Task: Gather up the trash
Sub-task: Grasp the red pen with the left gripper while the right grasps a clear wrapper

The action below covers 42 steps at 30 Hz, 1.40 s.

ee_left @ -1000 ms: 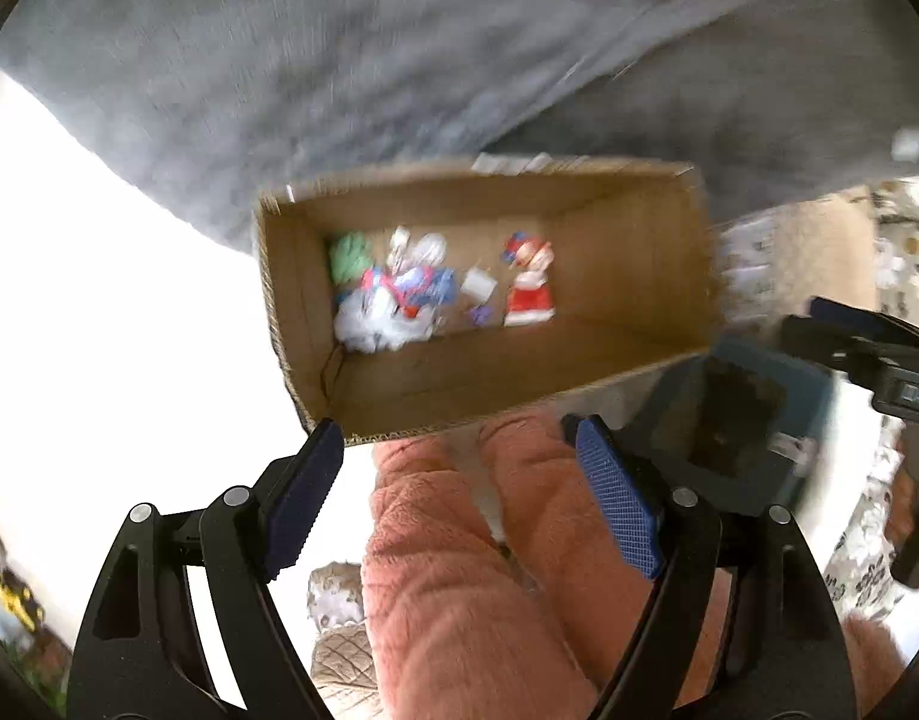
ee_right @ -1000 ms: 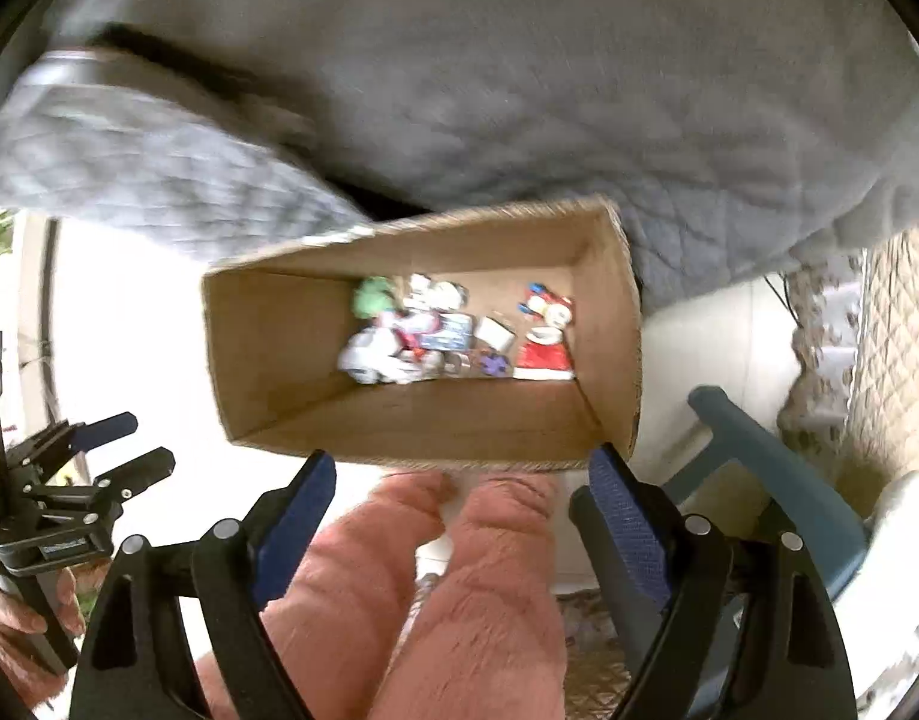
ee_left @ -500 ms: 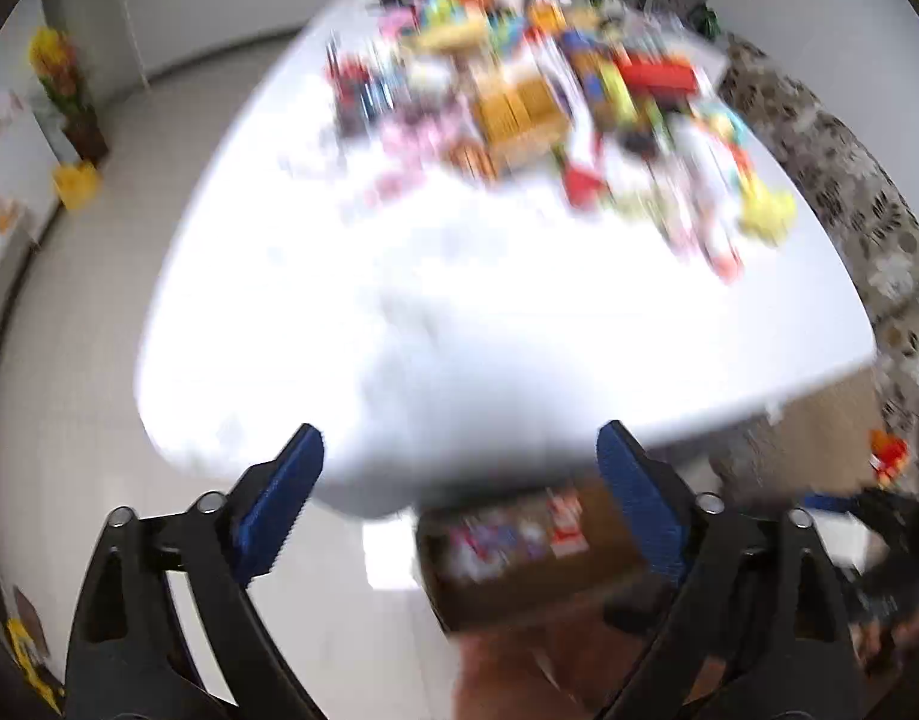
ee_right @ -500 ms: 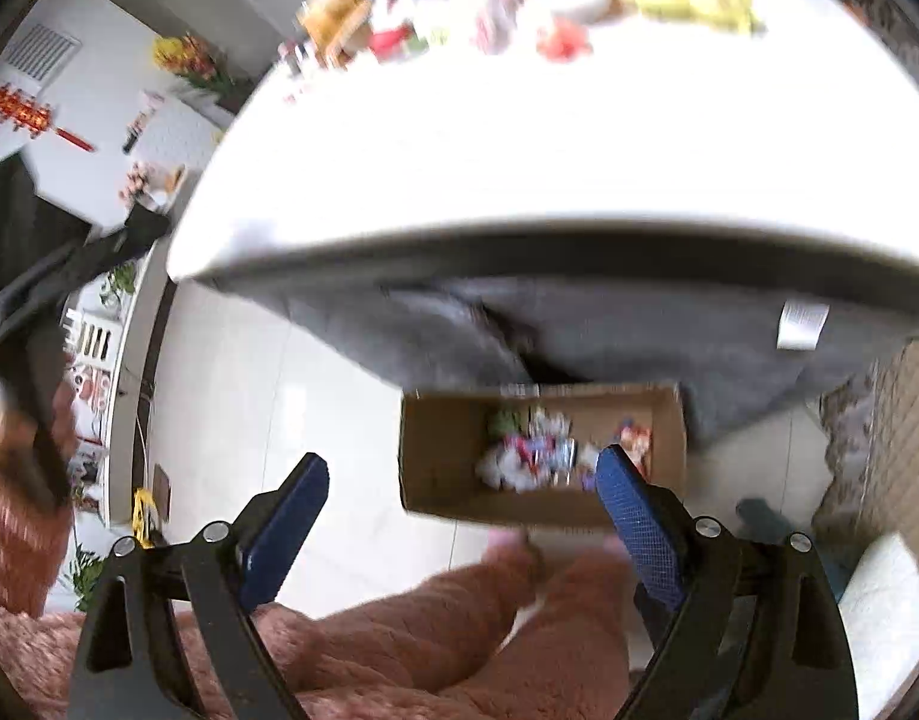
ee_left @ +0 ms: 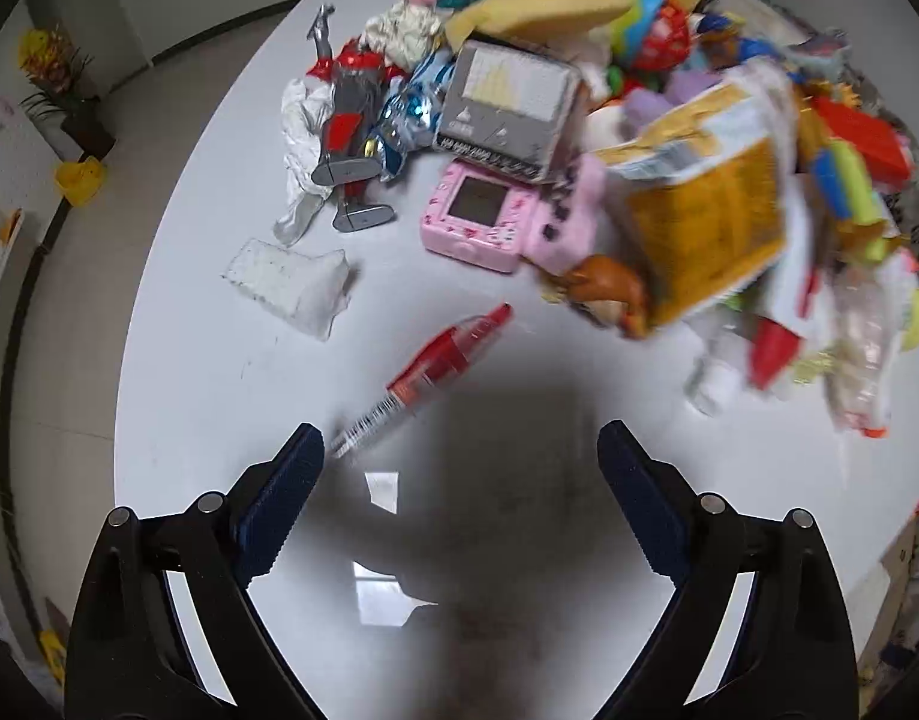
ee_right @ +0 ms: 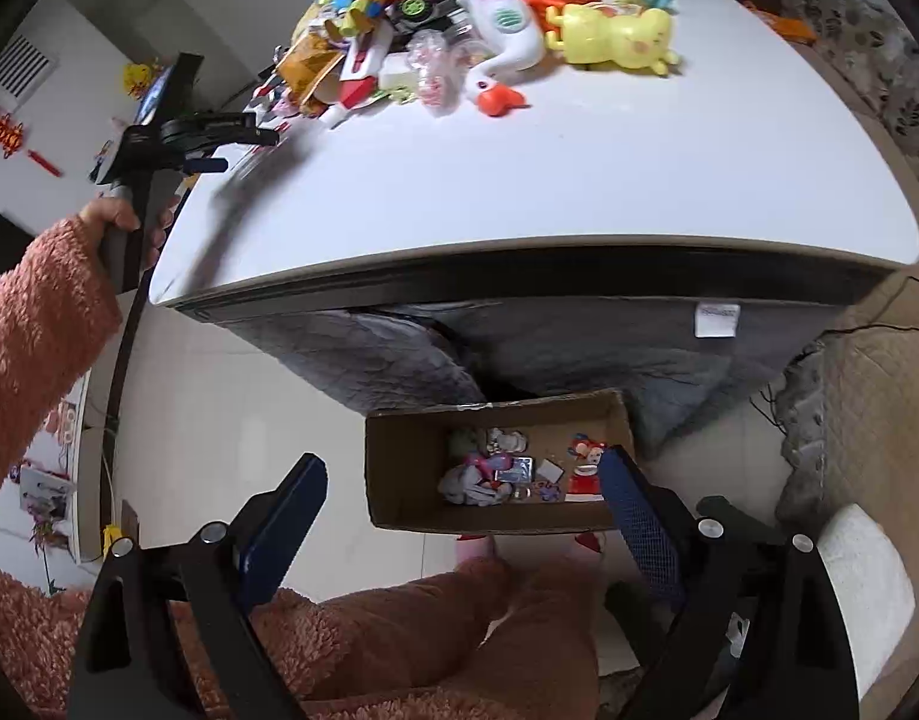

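1. Above the glossy white oval table, the left gripper stands with its jaws spread wide, having just been opening, nothing between them. Ahead lie a red-and-clear plastic pen wrapper and a crumpled white tissue, near a heap of toys.
2. Only the right wrist view shows the floor: an open brown cardboard box holding collected scraps sits below the table's edge, beside fuzzy pink slippers.
3. The right gripper also gapes wide and empty, jaws just opened further.
4. That view catches the hand gripping the left tool.
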Motion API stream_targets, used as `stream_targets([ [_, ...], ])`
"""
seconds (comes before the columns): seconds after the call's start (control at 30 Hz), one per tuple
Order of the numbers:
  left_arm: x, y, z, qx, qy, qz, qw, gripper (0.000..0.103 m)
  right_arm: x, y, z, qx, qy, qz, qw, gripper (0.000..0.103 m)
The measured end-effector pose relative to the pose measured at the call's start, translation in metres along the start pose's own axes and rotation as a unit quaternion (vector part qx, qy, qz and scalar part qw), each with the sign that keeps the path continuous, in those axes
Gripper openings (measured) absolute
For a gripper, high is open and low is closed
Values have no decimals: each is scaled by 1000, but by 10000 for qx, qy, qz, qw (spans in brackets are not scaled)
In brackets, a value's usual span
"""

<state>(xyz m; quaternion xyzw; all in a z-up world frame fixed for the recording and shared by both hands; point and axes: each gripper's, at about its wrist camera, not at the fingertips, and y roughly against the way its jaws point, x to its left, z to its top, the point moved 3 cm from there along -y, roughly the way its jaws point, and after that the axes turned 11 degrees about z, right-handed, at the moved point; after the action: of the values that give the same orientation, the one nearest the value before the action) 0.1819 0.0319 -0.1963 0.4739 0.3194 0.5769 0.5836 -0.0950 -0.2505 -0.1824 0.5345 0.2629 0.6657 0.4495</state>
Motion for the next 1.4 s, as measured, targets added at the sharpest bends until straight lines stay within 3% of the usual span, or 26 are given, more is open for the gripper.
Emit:
stream_targets([
  [0.1,-6,-9,3,19,-250,70,9997,84,-6,0,-3,-9,-124,-28,9999,90],
  [0.13,-8,-8,3,-54,-300,-80,9995,73,-7,0,-4,-7,-151,-30,9999,90],
  [0.27,-10,-1,3,-167,-351,-103,9992,38,-5,-6,0,28,-189,37,9998,90],
  [0.3,-10,-1,3,-158,-353,-129,9992,20,-5,-7,2,42,-185,61,9998,90],
  [0.33,-10,0,2,-136,-363,-140,9991,10,-4,-9,3,57,-179,75,9998,90],
  [0.5,-8,14,-17,-119,-138,-517,9985,10,0,-15,17,41,-105,109,9999,90],
  [0.63,-11,42,-47,-319,-64,-901,9954,10,2,-17,43,-90,-92,138,9998,90],
  [0.87,-17,86,-105,-443,265,-1520,9870,10,15,-28,139,-674,279,-161,9972,90],
  [1.03,-22,73,-104,-276,514,-1637,9848,10,30,-59,208,-660,523,-16,9964,86],
  [1.1,-22,71,-104,-265,548,-1634,9847,10,39,-79,229,-555,763,-269,9952,77],
  [1.23,-22,65,-104,-199,572,-1561,9859,10,48,-110,256,-454,1257,-1087,9850,76],
  [1.3,-22,62,-105,-146,608,-1558,9858,10,42,-125,265,-326,1424,-1656,9753,67],
  [1.4,-23,55,-105,-44,644,-1506,9865,10,31,-131,269,-236,1557,-1803,9709,53],
])
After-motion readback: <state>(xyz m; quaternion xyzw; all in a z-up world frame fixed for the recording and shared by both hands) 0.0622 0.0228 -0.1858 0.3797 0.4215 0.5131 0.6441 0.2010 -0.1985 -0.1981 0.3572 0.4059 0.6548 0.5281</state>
